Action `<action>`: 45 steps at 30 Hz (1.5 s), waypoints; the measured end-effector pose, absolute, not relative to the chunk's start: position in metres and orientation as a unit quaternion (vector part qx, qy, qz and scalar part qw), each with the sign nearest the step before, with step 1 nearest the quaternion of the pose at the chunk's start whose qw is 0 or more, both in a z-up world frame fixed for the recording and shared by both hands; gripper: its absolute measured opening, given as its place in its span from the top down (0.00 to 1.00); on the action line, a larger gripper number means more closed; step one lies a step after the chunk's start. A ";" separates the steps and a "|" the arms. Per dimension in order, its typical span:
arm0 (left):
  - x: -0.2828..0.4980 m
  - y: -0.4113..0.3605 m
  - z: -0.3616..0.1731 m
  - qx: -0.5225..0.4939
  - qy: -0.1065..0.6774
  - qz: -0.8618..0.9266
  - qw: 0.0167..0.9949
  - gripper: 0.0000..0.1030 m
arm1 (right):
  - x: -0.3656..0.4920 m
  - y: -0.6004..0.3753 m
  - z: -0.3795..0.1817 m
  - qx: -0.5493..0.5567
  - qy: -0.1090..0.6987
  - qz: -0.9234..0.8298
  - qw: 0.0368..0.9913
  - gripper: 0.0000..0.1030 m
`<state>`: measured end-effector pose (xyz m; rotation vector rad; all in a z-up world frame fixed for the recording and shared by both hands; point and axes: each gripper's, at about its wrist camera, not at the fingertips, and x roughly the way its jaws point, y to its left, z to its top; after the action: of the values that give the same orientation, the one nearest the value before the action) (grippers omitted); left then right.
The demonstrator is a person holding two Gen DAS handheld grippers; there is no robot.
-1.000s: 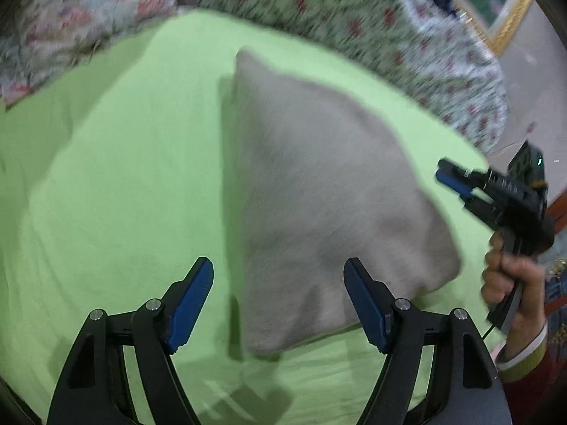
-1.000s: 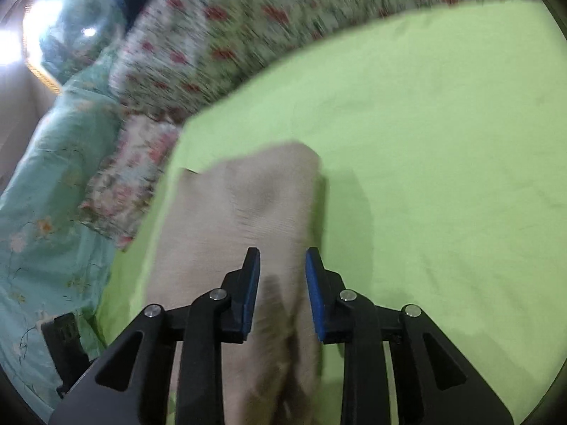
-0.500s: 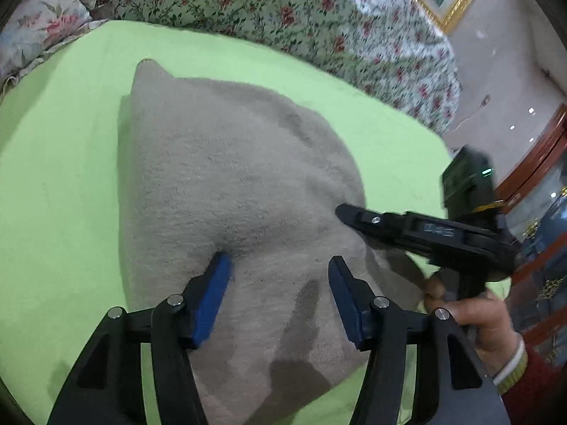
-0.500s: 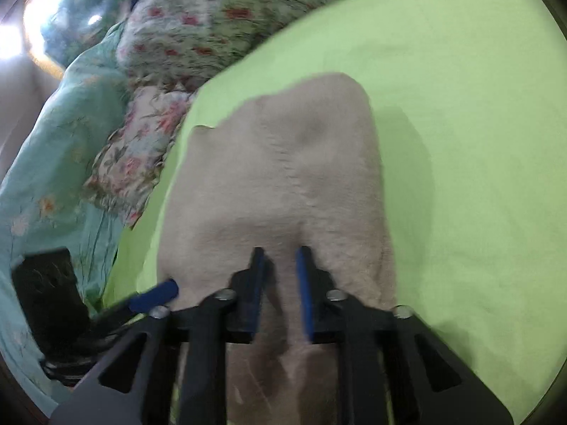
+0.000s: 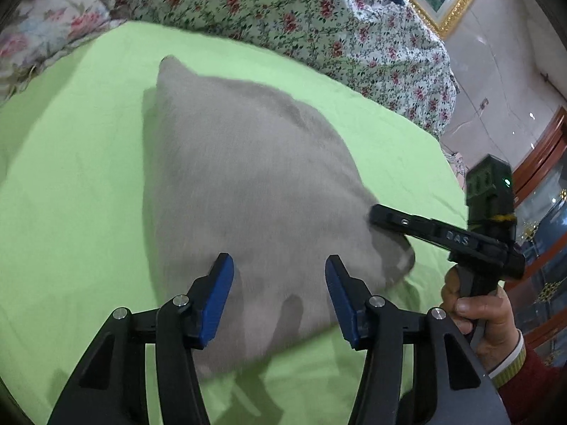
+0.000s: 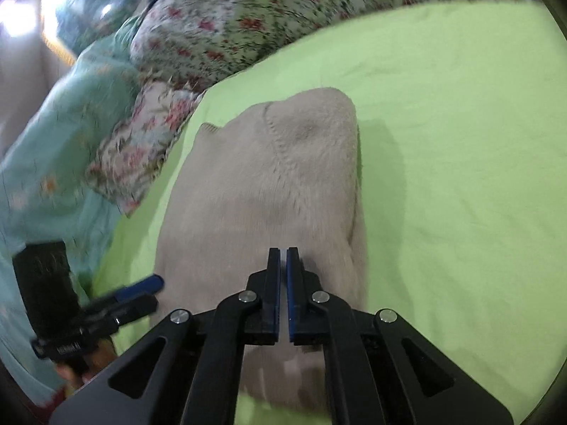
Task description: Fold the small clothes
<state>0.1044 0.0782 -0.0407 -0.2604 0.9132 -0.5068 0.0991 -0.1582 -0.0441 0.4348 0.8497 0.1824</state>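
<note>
Left wrist view: a beige garment [image 5: 248, 191] is seen spread on the green sheet [image 5: 71, 194] at frame centre. The left gripper [image 5: 278, 279] is held apart above its near edge, pads clear of the fabric. At lower centre of the right wrist view, the right gripper [image 6: 283, 258] is pressed together over the cloth; whether fabric is pinched cannot be told.

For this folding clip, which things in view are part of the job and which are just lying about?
Part of the job:
- beige knit garment, lying on the green sheet
- left gripper, jaws apart over the garment
- right gripper, jaws shut at the garment

Lying about:
- floral quilt
- teal floral bedding
- gold picture frame
</note>
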 end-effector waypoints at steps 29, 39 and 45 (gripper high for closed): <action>0.046 0.104 -0.061 -0.072 0.461 -0.161 0.870 0.40 | 0.032 -0.158 -0.063 0.141 0.439 0.029 0.887 0.96; 0.016 0.117 -0.065 -0.058 0.469 -0.133 0.871 0.32 | -0.018 -0.154 -0.066 0.153 0.461 0.023 0.874 0.95; 0.000 0.118 -0.062 -0.043 0.469 -0.118 0.874 0.20 | -0.038 -0.145 -0.061 0.144 0.464 0.027 0.874 0.49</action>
<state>0.0002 0.1176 -0.0621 -0.0890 0.9785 -0.2459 -0.0381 -0.1453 -0.0606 0.3015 0.9694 0.0573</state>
